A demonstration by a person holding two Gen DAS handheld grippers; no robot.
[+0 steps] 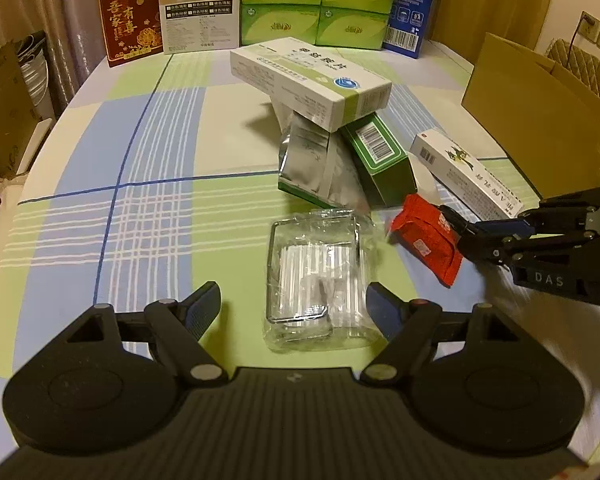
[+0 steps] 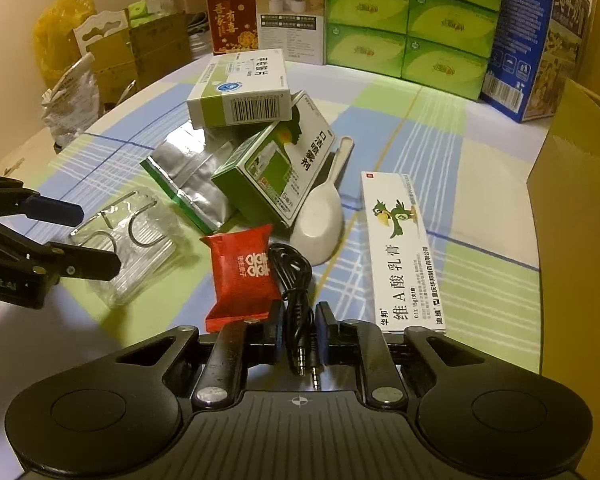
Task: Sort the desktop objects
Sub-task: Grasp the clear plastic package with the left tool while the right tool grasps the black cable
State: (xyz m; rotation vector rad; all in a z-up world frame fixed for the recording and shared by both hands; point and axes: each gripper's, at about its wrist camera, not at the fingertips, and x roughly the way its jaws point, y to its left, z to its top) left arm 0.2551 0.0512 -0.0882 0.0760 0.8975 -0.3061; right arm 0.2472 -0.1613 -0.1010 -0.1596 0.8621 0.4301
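On the checked tablecloth, my right gripper (image 2: 300,330) is shut on a black audio cable (image 2: 296,280), whose two plugs stick out behind the pads. A red packet (image 2: 242,276) lies just to its left, with a white spoon (image 2: 320,216) and a long white ointment box (image 2: 404,252) beyond. My left gripper (image 1: 294,308) stands open, its fingers on either side of a clear plastic pack of metal hooks (image 1: 316,272) without pressing on it. The right gripper (image 1: 460,232) shows at the red packet (image 1: 424,236).
A pile sits mid-table: a white-green medicine box (image 2: 240,88) on a green box (image 2: 276,168) and a silver foil pouch (image 2: 192,176). Green tissue boxes (image 1: 320,4), a blue carton (image 1: 412,8) and a red bag (image 1: 132,20) line the back. An open cardboard box (image 1: 540,112) stands at the right.
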